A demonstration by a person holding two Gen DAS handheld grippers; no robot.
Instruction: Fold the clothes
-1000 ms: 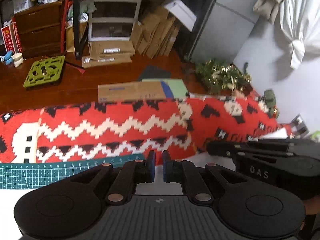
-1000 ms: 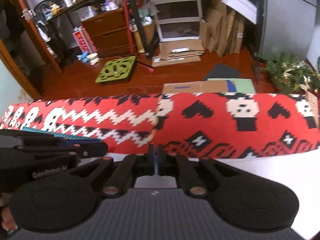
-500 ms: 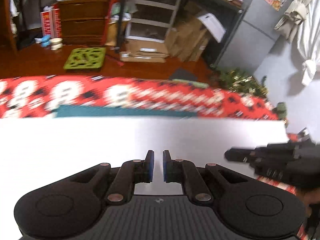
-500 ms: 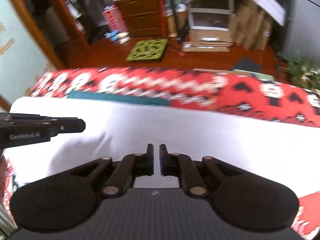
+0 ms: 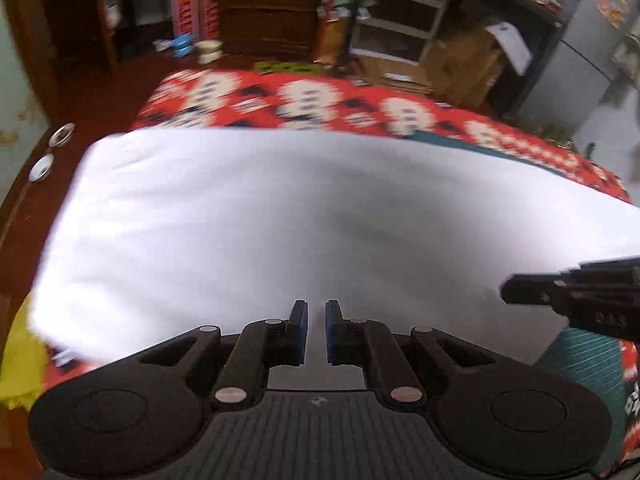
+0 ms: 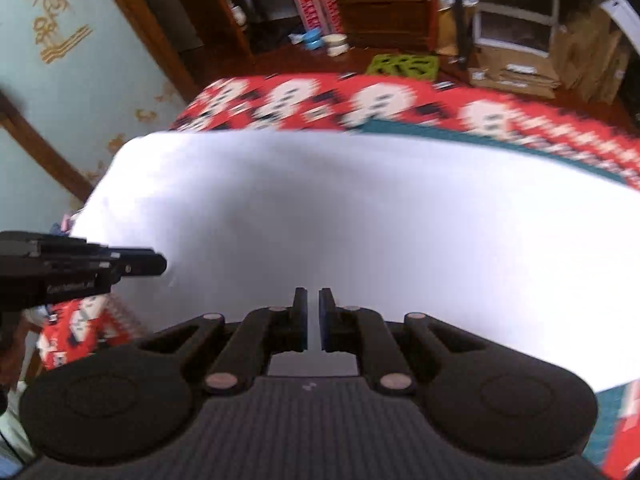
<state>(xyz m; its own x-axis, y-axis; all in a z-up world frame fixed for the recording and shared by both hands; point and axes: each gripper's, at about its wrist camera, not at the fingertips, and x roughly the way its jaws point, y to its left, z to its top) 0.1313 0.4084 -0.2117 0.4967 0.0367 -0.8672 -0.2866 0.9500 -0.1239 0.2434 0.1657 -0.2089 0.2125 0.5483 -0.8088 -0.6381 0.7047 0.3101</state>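
Note:
A white garment (image 5: 280,216) lies spread over the table and fills the middle of both views (image 6: 360,216). My left gripper (image 5: 316,330) has its jaws nearly closed, with the garment's near edge running between the fingertips. My right gripper (image 6: 313,318) is the same, its narrow gap showing white cloth. Each gripper shows from the side in the other's view: the right one (image 5: 576,296) at the left view's right edge, the left one (image 6: 80,270) at the right view's left edge. Both views are motion-blurred.
A red, white and black patterned cloth (image 5: 320,100) covers the table beyond the garment. A green cutting mat (image 5: 584,356) peeks out beneath the garment. A yellow item (image 5: 16,368) lies at the left edge. Drawers, shelves and cardboard boxes stand behind.
Both grippers have pulled back toward the near side with the white garment's edge, so it now spreads over the table and hides most of the patterned cloth and mat.

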